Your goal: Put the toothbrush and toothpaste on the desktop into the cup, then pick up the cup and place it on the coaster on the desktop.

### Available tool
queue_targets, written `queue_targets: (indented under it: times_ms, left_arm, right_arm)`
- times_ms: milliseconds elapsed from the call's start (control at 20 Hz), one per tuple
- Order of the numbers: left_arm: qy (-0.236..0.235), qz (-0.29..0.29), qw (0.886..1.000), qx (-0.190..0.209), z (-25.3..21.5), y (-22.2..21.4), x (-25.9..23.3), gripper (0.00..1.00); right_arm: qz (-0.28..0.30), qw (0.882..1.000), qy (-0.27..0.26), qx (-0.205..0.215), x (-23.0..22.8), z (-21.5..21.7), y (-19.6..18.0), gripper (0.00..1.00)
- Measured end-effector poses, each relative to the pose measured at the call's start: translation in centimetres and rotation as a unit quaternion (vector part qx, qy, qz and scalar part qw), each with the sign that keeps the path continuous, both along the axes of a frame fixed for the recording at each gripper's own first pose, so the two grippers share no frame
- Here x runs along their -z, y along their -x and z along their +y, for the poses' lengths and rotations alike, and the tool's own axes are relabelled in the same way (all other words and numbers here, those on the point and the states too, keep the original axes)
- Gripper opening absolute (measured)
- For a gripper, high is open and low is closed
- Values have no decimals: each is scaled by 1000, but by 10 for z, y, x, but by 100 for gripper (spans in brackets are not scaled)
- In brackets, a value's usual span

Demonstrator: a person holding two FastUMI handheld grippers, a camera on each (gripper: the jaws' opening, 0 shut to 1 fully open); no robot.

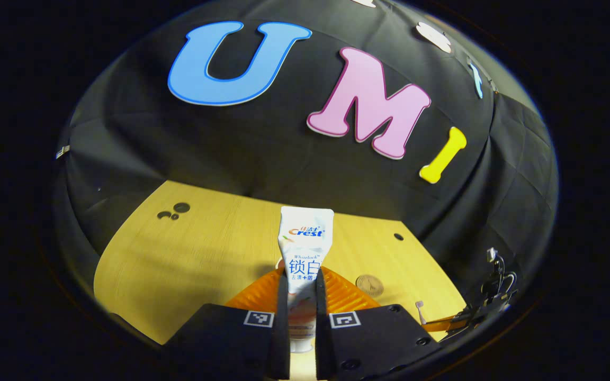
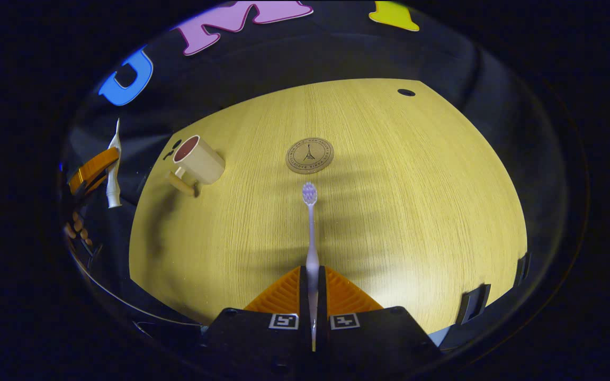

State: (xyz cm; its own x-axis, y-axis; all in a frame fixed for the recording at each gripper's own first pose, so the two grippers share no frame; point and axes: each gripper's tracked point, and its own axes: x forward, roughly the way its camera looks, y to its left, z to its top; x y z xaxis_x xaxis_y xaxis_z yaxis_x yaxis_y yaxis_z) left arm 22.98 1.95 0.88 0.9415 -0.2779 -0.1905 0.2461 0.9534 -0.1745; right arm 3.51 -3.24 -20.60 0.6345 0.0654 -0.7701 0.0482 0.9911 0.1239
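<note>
In the left gripper view, the wooden desktop spreads across the lower left of the frame, and at bottom centre the left gripper has its two fingers pressed against the sides of the toothpaste, which stands upright between them with its flat crimped end uppermost. To the right lies the round coaster, and at the lower right edge the toothbrush head pokes up beside the other gripper. In the right gripper view, the toothpaste shows at the far left edge, held off the desktop; the cup stands on the wood at upper left, the coaster at upper centre. At bottom centre the right gripper is clamped on the toothbrush handle, bristles pointing toward the coaster.
</note>
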Motion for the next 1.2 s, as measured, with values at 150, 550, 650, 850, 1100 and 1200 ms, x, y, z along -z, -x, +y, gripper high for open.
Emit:
queue_targets:
  times_ms: [150,550,650,850,1100,1200]
  left_arm:
    - [35,-26,999,18,-10,-29,-19,23]
    - [81,-60,994,29,-28,-113,0,24]
    - [66,-64,996,20,-26,-132,11,23]
    - [30,-90,995,17,-30,-143,30,23]
    - [-27,-87,996,16,-35,-139,64,25]
    - [-43,-82,996,10,-33,-140,73,26]
  right_arm:
    - [-7,1000,-12,6,-10,-4,-1,7]
    - [-22,1000,-20,6,-21,-13,-4,7]
    - [-19,1000,-21,2,-20,-12,-3,7]
    - [-13,1000,-19,-3,-15,-14,0,7]
    - [-9,1000,-24,2,-10,-22,-4,7]
    - [-11,1000,-20,-3,-11,-25,-7,7]
